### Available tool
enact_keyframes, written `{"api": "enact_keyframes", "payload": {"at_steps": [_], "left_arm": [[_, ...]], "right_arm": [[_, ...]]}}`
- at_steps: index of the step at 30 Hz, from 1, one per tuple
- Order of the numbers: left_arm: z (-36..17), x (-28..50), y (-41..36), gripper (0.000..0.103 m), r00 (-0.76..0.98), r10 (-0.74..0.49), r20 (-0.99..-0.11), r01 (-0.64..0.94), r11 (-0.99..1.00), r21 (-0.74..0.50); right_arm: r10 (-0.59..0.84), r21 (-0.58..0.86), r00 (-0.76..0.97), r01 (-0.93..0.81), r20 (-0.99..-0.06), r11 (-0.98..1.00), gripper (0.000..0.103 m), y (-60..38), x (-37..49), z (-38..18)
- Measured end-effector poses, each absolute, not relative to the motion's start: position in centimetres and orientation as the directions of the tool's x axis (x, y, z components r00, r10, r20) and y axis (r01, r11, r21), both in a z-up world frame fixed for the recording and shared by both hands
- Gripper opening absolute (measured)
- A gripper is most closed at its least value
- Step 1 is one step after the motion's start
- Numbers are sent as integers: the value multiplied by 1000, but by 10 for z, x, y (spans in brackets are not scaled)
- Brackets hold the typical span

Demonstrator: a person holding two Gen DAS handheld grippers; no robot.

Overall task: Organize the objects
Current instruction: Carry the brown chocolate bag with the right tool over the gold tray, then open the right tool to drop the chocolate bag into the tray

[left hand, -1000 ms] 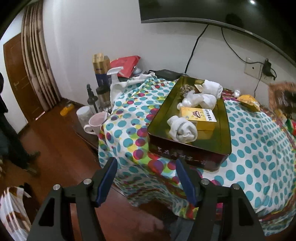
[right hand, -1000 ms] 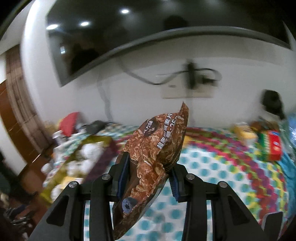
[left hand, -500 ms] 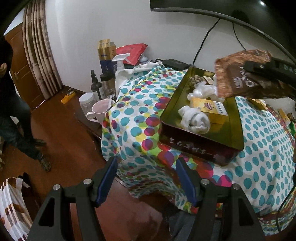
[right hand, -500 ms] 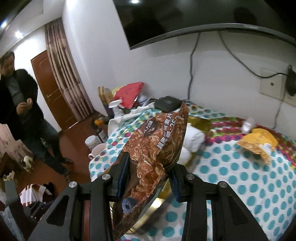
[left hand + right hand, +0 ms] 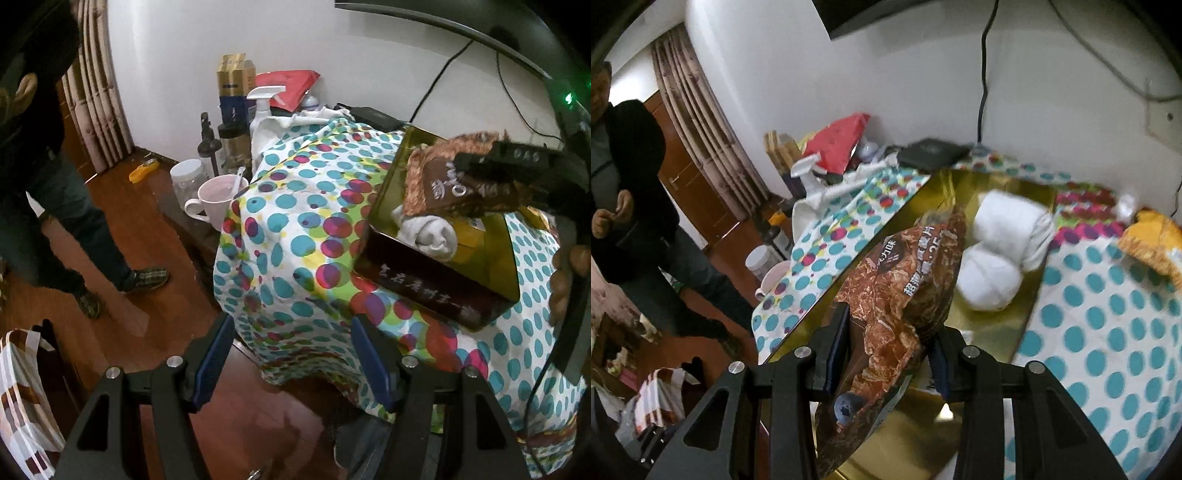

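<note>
My right gripper is shut on a brown snack bag and holds it above the gold tin tray. White rolled socks lie in the tray just beyond the bag. Seen from the left wrist, the same bag hangs over the tray, above a white sock roll and a yellow box. The left gripper is open and holds nothing; it hovers over the floor, in front of the table's spotted cloth.
A person in dark clothes stands on the wooden floor at the left. A pink mug, a jar, bottles and a spray bottle crowd a low stand beside the table. A yellow packet lies on the cloth at the right.
The right gripper has swung left and down with the snack bag, from over the spotted cloth to above the tray. In the left wrist view the bag has come in over the tray.
</note>
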State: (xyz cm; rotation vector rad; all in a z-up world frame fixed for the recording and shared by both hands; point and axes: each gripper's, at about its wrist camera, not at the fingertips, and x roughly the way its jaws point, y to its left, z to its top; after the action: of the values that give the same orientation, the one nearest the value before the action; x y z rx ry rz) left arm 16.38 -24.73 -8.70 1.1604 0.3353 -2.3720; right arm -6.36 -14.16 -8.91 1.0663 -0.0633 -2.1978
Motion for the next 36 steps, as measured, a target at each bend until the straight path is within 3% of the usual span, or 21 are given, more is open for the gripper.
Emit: {"api": "enact_keyframes", "payload": {"at_steps": [4,5,7,16,20,24,36], "left_arm": [[-90,163,-250,67,-524,-309,-794,517,-856,-8],[-90,163,-250,67,-522,-308,-795,517,-856,-8],[-91,162,-251,67,-519,-307,-798,519,-855,-9],[-90,154,-236,67,-539,-289,-791,490,-872,-15],[-84,148,-221,67,-559,-280,-781,454,-891,-6],[-76,143,-206,67,-583,-257,-770,411,-912,-7],[-50,120,-150,67,-656,-65,-752,156,-986,-51]], "right_arm": [[-579,278,-433,580,-691,-766,46,-149,-60,-94],[-561,247,-446,584,-698,-773,59,-150,-58,-94],[-553,226,-459,590,-695,-775,74,-145,-55,-94],[-562,227,-531,567,-634,-792,75,-67,-41,-74],[-409,32,-676,495,-613,-868,82,-23,-42,-66],[-195,-240,-790,396,-581,-886,82,12,-59,-70],[4,-473,-768,389,-640,-791,73,30,-154,-130]]}}
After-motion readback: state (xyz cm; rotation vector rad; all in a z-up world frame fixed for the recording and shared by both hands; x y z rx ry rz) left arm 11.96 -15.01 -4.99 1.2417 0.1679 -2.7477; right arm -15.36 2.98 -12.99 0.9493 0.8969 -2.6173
